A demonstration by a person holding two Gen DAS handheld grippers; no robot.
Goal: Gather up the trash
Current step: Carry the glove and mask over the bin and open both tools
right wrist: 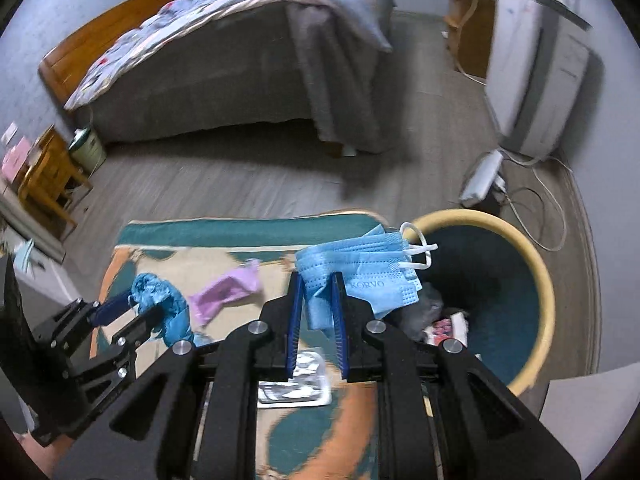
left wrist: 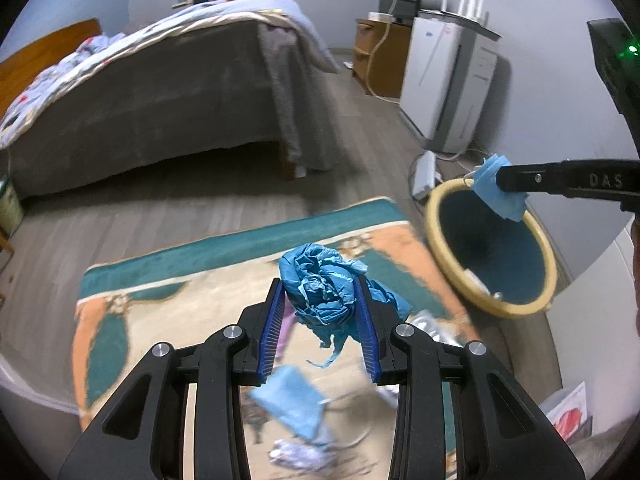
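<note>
My left gripper (left wrist: 320,292) is shut on a crumpled blue glove (left wrist: 324,288) and holds it above the patterned rug (left wrist: 192,304). It also shows at the left of the right wrist view (right wrist: 142,304). My right gripper (right wrist: 318,280) is shut on a light blue face mask (right wrist: 360,272) and holds it at the near rim of the yellow-rimmed bin (right wrist: 540,280). In the left wrist view the mask (left wrist: 496,196) hangs over the bin (left wrist: 440,208). More trash lies on the rug: a purple wrapper (right wrist: 228,292), a silver foil pack (right wrist: 296,384), another blue mask (left wrist: 292,400), crumpled foil (left wrist: 296,456).
A bed (left wrist: 168,92) with a grey cover stands beyond the rug. A white appliance (left wrist: 444,84) and a power strip (right wrist: 480,180) with cables sit by the right wall behind the bin. A wooden stool (right wrist: 48,176) stands at the left.
</note>
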